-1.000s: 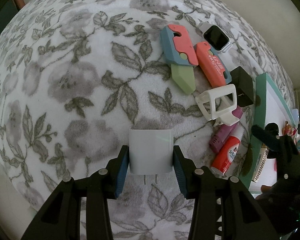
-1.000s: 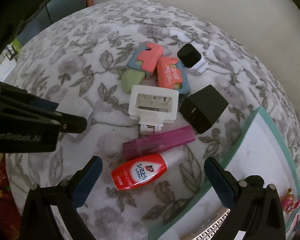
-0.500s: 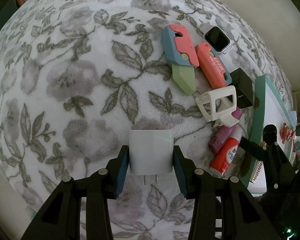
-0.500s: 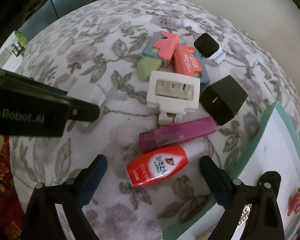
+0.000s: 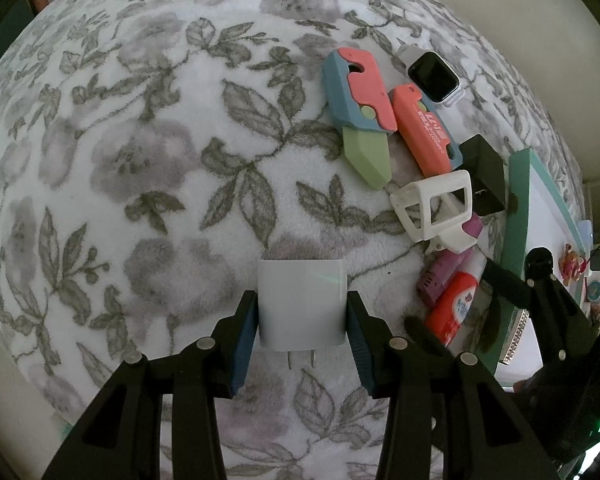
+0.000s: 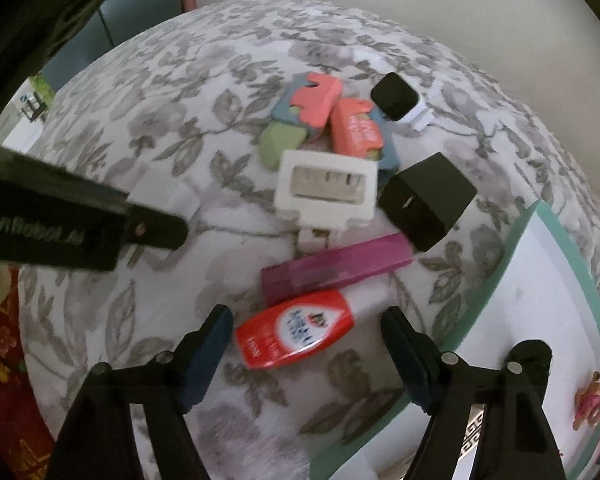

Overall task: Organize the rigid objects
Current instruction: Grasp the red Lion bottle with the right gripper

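Glossy red bottle (image 6: pixel 296 334), fleecy blanket (image 6: pixel 204 92)

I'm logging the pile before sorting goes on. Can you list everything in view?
White plug adapter: one, white, prongs showing, clamped in the left tongs.
Toy knife: one, blue, pink and green, far end of the pile.
Coral case: one, coral on blue, beside the toy knife.
Smartwatch: one, white with black screen, farthest.
Black cube charger: one, black, right of the white frame.
White frame: one, white, mid-pile.
Purple stick: one, purple, below the frame.
Red bottle: one, red and white, between the right tongs.
Blanket: one, floral grey-white, underneath.
Tray: one, white, teal rim, right.
Left tongs: black, shut.
Right tongs: black, just been closing, pads clear.
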`<act>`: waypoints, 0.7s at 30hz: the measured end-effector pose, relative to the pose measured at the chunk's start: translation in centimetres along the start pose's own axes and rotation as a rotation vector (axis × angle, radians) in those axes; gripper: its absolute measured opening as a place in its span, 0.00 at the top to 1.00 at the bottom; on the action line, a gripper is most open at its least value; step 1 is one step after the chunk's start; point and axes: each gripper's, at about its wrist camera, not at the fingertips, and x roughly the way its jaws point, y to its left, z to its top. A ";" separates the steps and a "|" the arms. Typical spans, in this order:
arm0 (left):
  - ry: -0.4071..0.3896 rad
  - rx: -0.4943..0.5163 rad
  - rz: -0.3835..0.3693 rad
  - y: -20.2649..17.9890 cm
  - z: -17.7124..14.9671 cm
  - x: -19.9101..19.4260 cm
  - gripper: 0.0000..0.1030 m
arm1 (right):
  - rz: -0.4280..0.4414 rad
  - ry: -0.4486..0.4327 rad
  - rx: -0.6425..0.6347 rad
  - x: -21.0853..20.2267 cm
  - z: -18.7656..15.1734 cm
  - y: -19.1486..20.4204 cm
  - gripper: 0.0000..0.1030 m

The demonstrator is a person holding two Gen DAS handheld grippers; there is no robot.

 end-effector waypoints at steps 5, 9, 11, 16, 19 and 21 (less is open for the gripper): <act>0.000 0.001 0.000 0.1 0.1 0.1 0.56 | -0.008 -0.002 0.004 0.0 0.1 -0.4 0.25; 0.002 0.005 0.003 0.0 0.2 0.2 0.56 | -0.019 -0.009 0.000 0.1 0.2 -0.5 0.23; 0.002 0.009 0.005 -0.1 0.2 0.3 0.56 | -0.028 -0.011 -0.011 0.6 0.5 -0.6 0.20; 0.003 0.011 0.005 -0.2 0.4 0.5 0.56 | -0.050 -0.021 -0.051 1.0 1.0 -0.7 0.12; 0.003 0.011 0.004 -0.3 0.5 0.5 0.56 | -0.039 -0.027 -0.052 1.0 1.0 -0.8 0.13; 0.003 0.011 0.003 -0.3 0.5 0.5 0.56 | -0.030 -0.031 -0.060 1.0 1.2 -0.7 0.17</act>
